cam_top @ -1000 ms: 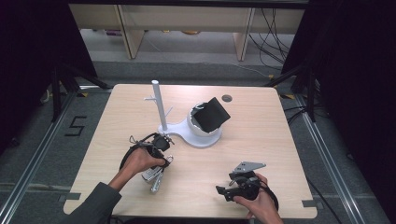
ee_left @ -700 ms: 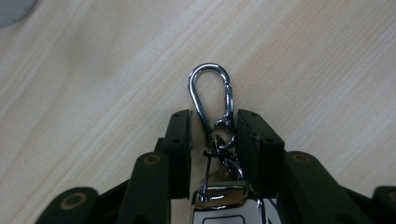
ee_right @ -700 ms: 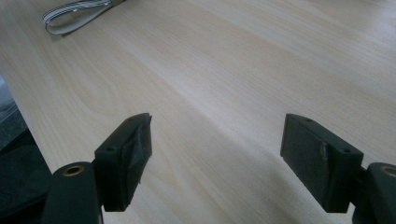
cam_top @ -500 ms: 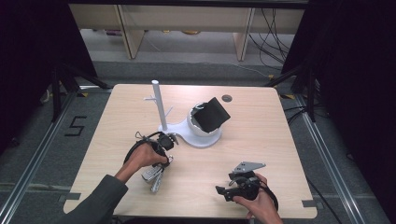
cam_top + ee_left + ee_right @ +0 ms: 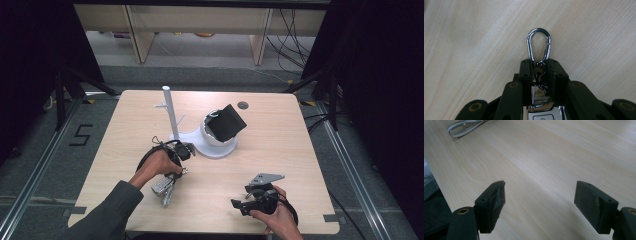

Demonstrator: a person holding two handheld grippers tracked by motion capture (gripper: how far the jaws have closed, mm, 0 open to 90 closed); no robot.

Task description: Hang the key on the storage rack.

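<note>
Left tool [image 5: 539,65]: your jaws have just been closing and now clamp the chain link at the base of the carabiner [image 5: 539,43]; the key fob [image 5: 544,115] sits back between them.
Keys [image 5: 167,189]: low on the surface [image 5: 300,135], near your left hand, in front of the stand [image 5: 172,117].
Right tool [image 5: 540,198]: jaws wide apart, nothing between them, resting over bare wood.
Grip: it looks centred, though the chain hides the contact, so squeeze firmly before lifting.
Lift: raise straight up, keep the carabiner loop free and pointing forward.
Aim: probably the stand's pegs; approach slowly, loop first.
</note>
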